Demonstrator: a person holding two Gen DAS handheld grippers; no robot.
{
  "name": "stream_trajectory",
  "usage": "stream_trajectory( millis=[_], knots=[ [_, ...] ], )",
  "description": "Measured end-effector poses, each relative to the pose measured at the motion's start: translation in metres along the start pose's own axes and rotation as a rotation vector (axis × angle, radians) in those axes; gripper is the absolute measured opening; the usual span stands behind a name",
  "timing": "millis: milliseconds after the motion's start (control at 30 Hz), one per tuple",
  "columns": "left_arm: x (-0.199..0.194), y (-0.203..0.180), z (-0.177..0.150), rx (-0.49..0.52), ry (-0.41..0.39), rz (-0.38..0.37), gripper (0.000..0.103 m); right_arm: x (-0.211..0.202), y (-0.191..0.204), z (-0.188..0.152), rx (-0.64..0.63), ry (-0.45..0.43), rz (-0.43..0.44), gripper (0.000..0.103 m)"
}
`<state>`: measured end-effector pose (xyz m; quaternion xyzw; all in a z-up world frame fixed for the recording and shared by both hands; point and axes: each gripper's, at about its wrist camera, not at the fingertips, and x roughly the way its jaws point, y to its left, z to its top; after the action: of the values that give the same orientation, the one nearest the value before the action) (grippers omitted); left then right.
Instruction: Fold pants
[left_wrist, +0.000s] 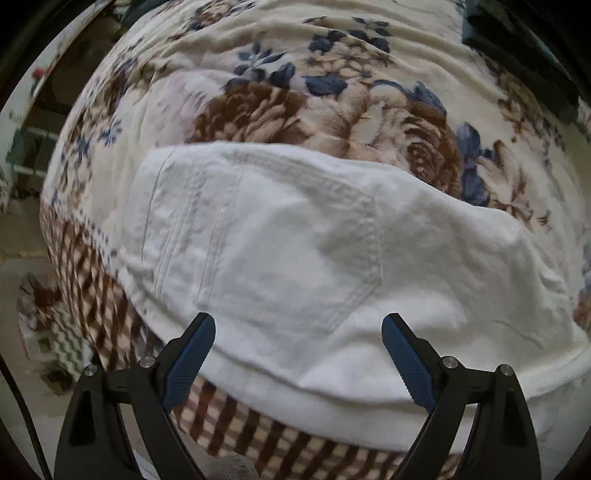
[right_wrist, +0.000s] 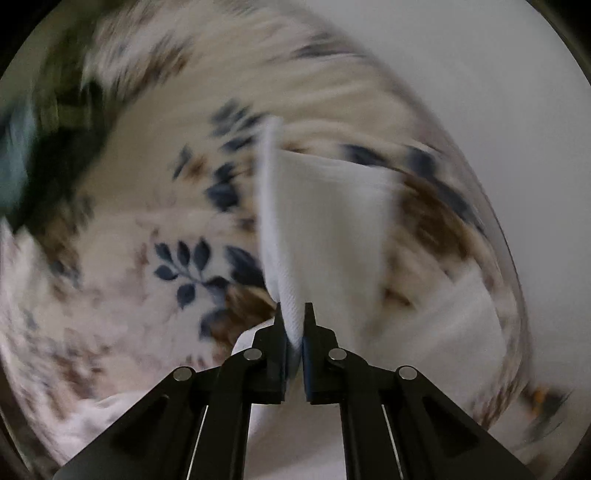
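Note:
White pants (left_wrist: 295, 258) lie on a floral bedspread (left_wrist: 258, 74), back pocket up, near the bed's front edge. My left gripper (left_wrist: 298, 325) is open just above the waist part of the pants, touching nothing. My right gripper (right_wrist: 294, 314) is shut on a hem edge of the white pants (right_wrist: 325, 229) and holds that fabric lifted above the bedspread (right_wrist: 129, 221). The right wrist view is blurred by motion.
The bedspread's checked border (left_wrist: 92, 266) hangs over the bed's left and front edge. Floor and small items (left_wrist: 48, 332) lie below at left. A dark cloth (left_wrist: 517, 48) lies at the far right of the bed. A pale wall (right_wrist: 498, 92) is beyond.

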<state>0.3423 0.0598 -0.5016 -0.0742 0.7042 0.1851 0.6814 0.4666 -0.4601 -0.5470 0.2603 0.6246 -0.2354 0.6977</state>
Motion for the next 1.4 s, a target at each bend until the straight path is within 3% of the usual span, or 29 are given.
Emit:
stream_trajectory(
  millis=[133, 233, 300, 333, 400, 433, 467, 600, 733, 833, 867, 900, 1000, 1033, 1067, 1100, 1200, 1400],
  knots=[
    [-0.002, 0.023, -0.015, -0.075, 0.018, -0.055, 0.092, -0.024, -0.094, -0.033, 0.245, -0.016, 0.054, 0.006],
    [0.004, 0.037, -0.024, -0.112, 0.026, -0.059, 0.092, 0.000, -0.133, -0.056, 0.303, 0.025, 0.032, 0.006],
    [0.010, 0.044, -0.029, -0.129, 0.036, -0.057, 0.092, 0.032, -0.150, -0.066, 0.341, 0.106, 0.066, 0.009],
    [0.014, 0.050, -0.031, -0.144, 0.042, -0.061, 0.092, 0.048, -0.152, -0.069, 0.352, 0.152, 0.086, 0.012],
    [0.018, 0.065, -0.036, -0.188, 0.062, -0.105, 0.092, 0.057, -0.150, -0.076, 0.360, 0.184, 0.109, 0.032],
    [0.020, 0.072, -0.038, -0.206, 0.068, -0.129, 0.092, 0.054, -0.146, -0.082, 0.370, 0.170, 0.128, 0.050],
    [0.022, 0.080, -0.040, -0.225, 0.074, -0.146, 0.092, 0.050, -0.142, -0.089, 0.372, 0.156, 0.135, 0.060],
    [0.035, 0.122, -0.041, -0.317, 0.094, -0.244, 0.092, 0.028, -0.112, -0.128, 0.348, 0.106, 0.184, 0.061],
    [0.055, 0.155, -0.033, -0.425, 0.104, -0.361, 0.092, 0.048, -0.056, -0.164, 0.285, 0.188, 0.330, 0.061],
    [0.075, 0.174, -0.022, -0.495, 0.088, -0.390, 0.091, 0.071, -0.013, -0.183, 0.247, 0.243, 0.366, 0.061],
    [0.079, 0.175, -0.018, -0.500, 0.085, -0.380, 0.083, 0.080, 0.000, -0.188, 0.237, 0.257, 0.366, 0.061],
    [0.084, 0.175, -0.012, -0.495, 0.074, -0.362, 0.064, 0.090, 0.011, -0.192, 0.241, 0.258, 0.363, 0.061],
    [0.089, 0.176, -0.001, -0.459, 0.038, -0.332, 0.030, 0.108, 0.028, -0.197, 0.290, 0.235, 0.381, 0.057],
    [0.088, 0.175, 0.002, -0.435, 0.029, -0.315, 0.027, 0.112, 0.032, -0.199, 0.304, 0.216, 0.383, 0.044],
    [0.085, 0.171, 0.003, -0.404, 0.015, -0.300, 0.022, 0.115, 0.033, -0.200, 0.313, 0.203, 0.370, 0.018],
    [0.082, 0.168, 0.003, -0.378, 0.004, -0.289, 0.018, 0.117, 0.035, -0.200, 0.333, 0.192, 0.363, 0.009],
    [0.067, 0.164, 0.000, -0.313, -0.037, -0.264, 0.014, 0.094, 0.031, -0.211, 0.341, 0.148, 0.354, 0.007],
    [0.049, 0.184, -0.010, -0.315, -0.038, -0.300, 0.013, 0.027, 0.044, -0.243, 0.212, 0.106, 0.304, 0.007]
  ],
)
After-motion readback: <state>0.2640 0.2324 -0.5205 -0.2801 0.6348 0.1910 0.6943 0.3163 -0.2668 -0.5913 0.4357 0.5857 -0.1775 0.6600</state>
